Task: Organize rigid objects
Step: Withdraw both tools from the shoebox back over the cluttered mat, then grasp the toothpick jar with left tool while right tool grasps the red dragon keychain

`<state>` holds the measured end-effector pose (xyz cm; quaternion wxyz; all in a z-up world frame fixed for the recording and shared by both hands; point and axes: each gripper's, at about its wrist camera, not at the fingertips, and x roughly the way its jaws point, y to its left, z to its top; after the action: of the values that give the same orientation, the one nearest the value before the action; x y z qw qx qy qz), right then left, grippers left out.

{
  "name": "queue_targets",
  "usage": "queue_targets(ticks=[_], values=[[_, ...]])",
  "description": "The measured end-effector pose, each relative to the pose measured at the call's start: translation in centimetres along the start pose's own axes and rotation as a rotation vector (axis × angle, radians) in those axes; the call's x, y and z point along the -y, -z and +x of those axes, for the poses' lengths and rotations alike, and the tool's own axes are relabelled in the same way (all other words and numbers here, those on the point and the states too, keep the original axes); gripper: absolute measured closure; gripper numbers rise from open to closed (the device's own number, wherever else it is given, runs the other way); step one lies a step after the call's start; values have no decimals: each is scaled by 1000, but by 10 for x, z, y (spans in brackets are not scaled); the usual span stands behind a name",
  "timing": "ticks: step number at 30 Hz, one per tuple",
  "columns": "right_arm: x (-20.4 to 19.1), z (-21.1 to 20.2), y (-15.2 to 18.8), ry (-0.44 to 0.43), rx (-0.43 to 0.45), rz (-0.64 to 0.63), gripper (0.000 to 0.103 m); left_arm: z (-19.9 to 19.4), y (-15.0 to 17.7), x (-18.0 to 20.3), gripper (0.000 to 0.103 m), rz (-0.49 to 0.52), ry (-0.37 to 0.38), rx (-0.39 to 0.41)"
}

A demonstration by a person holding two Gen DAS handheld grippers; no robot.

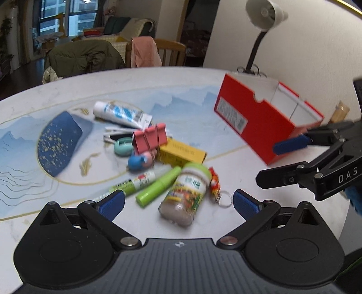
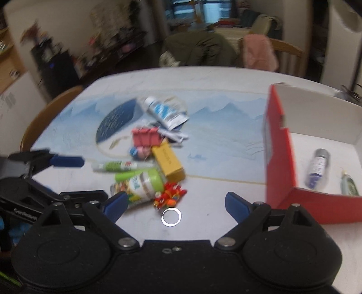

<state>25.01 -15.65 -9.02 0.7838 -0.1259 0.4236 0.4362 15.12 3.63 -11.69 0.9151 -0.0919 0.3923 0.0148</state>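
Left hand-held gripper (image 1: pixel 178 204): my jaws are spread wide, nothing between the pads; the jar lies just ahead.
Right hand-held gripper (image 2: pixel 173 203): also spread apart and empty, above the keyring's metal loop.
Jar (image 1: pixel 184 194): green lid, on its side on the counter (image 1: pixel 203 90), beside a green tube (image 1: pixel 158 186).
Keyring (image 2: pixel 171 199): red charm touching the jar.
Red box (image 2: pixel 280 167): open, to the right of the pile; a small bottle (image 2: pixel 316 168) lies inside.
Pile: pink binder clip (image 1: pixel 150 138), yellow box (image 1: pixel 182 153), toothpaste tube (image 1: pixel 122 113).

White wall (image 1: pixel 305 45), desk lamp (image 1: pixel 264 15) at tabletop far edge, wooden chairs (image 1: pixel 172 48) draped with clothes, window (image 1: pixel 67 18) behind.
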Motion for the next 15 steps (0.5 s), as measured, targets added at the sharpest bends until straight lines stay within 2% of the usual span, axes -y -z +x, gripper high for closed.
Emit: queue_targets(ticks=[4,7,15], values=[[-2,21,-1,-38,-56,-57,17,12,9,0,0,28,-15,-22],[-1,38,-2,-19,-102,-99,21,20,13,1,0,51,-19,-31],[-3,68,-7,-49,-174,-190,25,34,17,6,1,114,-33,-29]])
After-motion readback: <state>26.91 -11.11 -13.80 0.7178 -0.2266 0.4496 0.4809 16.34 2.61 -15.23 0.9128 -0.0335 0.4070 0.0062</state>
